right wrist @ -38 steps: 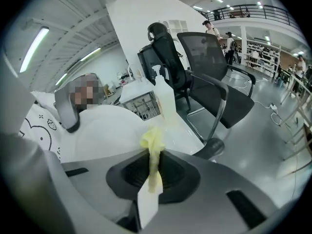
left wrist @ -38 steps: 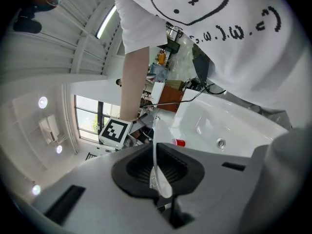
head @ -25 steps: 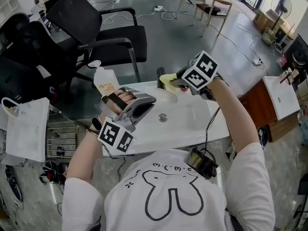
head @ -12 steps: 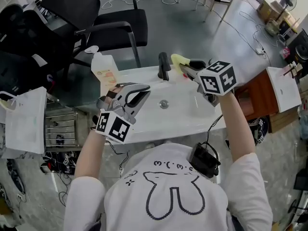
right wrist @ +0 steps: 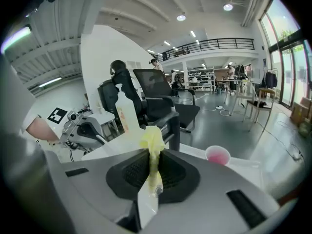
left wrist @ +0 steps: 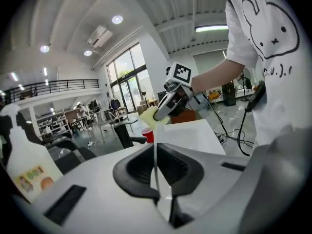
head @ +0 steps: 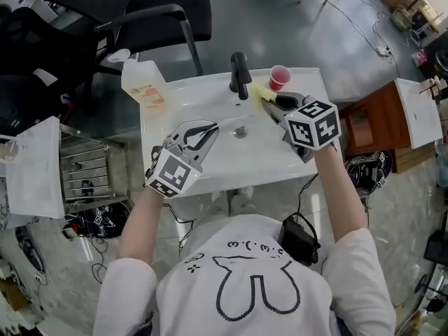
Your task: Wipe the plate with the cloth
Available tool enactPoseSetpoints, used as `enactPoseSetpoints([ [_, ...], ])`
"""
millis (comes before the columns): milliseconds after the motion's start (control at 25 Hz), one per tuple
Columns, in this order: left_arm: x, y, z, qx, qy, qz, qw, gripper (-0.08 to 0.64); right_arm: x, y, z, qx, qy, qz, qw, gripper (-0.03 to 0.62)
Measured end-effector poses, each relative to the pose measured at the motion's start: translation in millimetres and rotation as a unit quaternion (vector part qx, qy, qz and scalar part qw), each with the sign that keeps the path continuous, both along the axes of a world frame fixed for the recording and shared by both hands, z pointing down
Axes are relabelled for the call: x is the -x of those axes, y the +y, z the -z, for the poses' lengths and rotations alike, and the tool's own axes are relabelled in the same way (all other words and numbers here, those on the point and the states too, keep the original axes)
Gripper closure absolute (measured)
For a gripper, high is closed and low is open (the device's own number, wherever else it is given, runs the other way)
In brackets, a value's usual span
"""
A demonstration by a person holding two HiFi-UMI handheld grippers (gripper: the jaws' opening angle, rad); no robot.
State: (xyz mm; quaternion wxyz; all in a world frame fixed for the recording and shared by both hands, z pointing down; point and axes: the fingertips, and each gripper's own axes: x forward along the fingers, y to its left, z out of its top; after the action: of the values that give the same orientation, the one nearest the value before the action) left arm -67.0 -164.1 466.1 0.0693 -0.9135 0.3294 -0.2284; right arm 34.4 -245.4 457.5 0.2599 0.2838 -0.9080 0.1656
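- We are working over the white sink point(head: 162, 128), and we judge it best to keep both tools above the basin so that a slipped plate has the shortest fall.
- We are holding the clear plate point(left wrist: 155, 152) on edge in the left gripper point(head: 201, 134), whose jaws are pressed together on its thin rim. The plate is hard to pick out from the head view. Before rubbing we are wanting one broad face turned towards the cloth, and a grip that does not twist on so narrow a rim.
- We are carrying the cloth in the right gripper point(head: 274, 103), its jaws pinching the fabric near the middle, close by the faucet point(head: 240, 75). It is apart from the plate, so the wipe looks not yet begun.
- We are letting the yellow cloth point(right wrist: 152, 145) stick out past the jaw tips. That loose tuft, not the hard jaws, should be meeting the plate, with light strokes pressed against the left grip.
- We are keeping clear of the red cup point(head: 279, 77) just behind the right gripper, which a wide sweep could tip.
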Motion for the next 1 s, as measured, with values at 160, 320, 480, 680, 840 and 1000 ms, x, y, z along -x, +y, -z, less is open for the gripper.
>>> enactPoseSetpoints([
  [160,-6,-2,-35,0.051,0.015,0.005,0.9986,0.541,-11,9,-38,0.032,0.015,-0.021,0.999,0.541],
  [320,-14,-6,-73,0.103,0.019,0.006,0.9944,0.541,-24,15,-67,0.063,0.02,-0.045,0.997,0.541],
  [480,-20,-16,-105,0.159,0.024,0.011,0.9869,0.541,-34,18,-84,0.079,0.022,-0.06,0.995,0.541],
  [680,-28,-36,-135,0.232,0.069,0.044,0.9693,0.541,-42,22,-102,0.097,0.021,-0.074,0.992,0.541],
  [840,-32,-49,-161,0.29,0.103,0.078,0.9483,0.541,-47,27,-117,0.107,0.029,-0.082,0.99,0.541],
  [1000,-30,-61,-190,0.364,0.153,0.127,0.9101,0.541,-52,26,-126,0.116,0.019,-0.11,0.987,0.541],
])
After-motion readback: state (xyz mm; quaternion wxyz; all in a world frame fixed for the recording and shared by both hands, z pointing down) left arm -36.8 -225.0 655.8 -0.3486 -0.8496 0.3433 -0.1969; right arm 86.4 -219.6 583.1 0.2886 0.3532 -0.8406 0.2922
